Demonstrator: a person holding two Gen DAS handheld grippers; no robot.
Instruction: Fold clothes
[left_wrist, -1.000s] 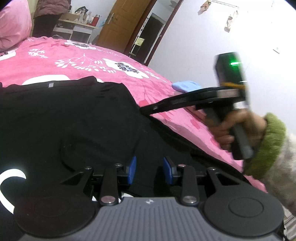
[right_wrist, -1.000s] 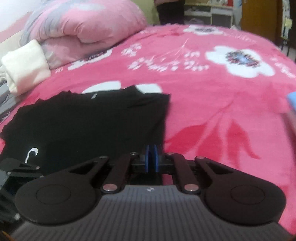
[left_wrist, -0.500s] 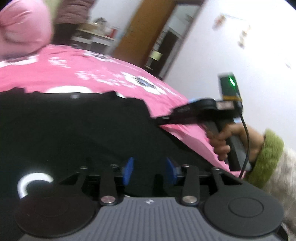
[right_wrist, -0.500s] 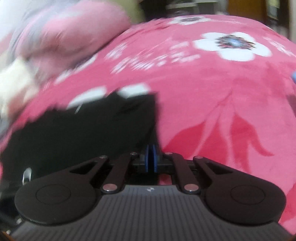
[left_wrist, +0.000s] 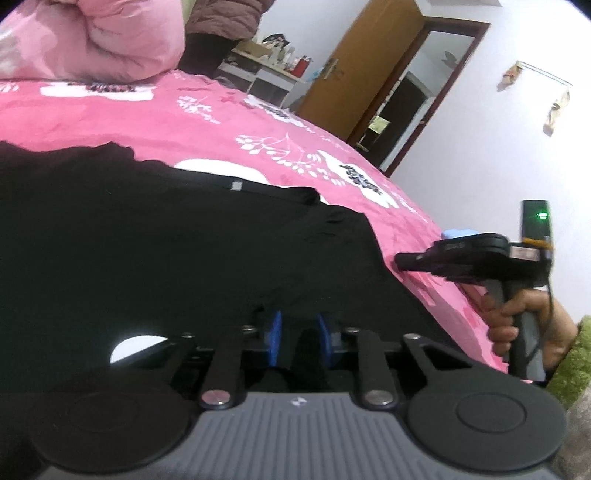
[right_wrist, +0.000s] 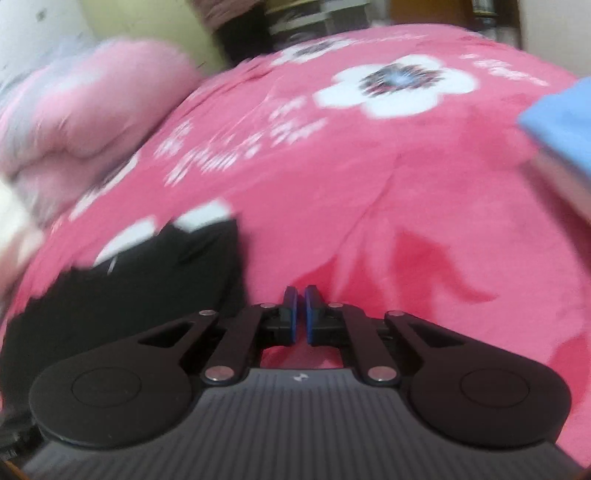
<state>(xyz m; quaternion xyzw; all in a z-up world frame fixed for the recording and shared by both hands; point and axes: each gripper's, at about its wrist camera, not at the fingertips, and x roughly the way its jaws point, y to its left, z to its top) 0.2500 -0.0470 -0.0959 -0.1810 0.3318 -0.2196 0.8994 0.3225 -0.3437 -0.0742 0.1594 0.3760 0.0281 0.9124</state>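
Note:
A black shirt with a white print lies spread on the pink flowered bedspread. My left gripper sits low on it near its front edge. Its jaws are closing, and a dark bump of fabric stands between the blue pads, whose inner faces still show. In the blurred right wrist view the shirt lies to the left. My right gripper hovers over bare bedspread just right of the shirt's edge, jaws opening to a narrow slit with nothing in it. Its tip shows beside the shirt's right edge.
A folded pale blue cloth lies near the bed's right side. A rolled pink quilt lies at the head of the bed. A person stands by a desk beyond it. A wooden door stands open behind.
The left gripper's jaws widened, then narrowed over the shirt, and its view rolled. The right gripper slid right, off the shirt's edge, and its pads parted slightly.

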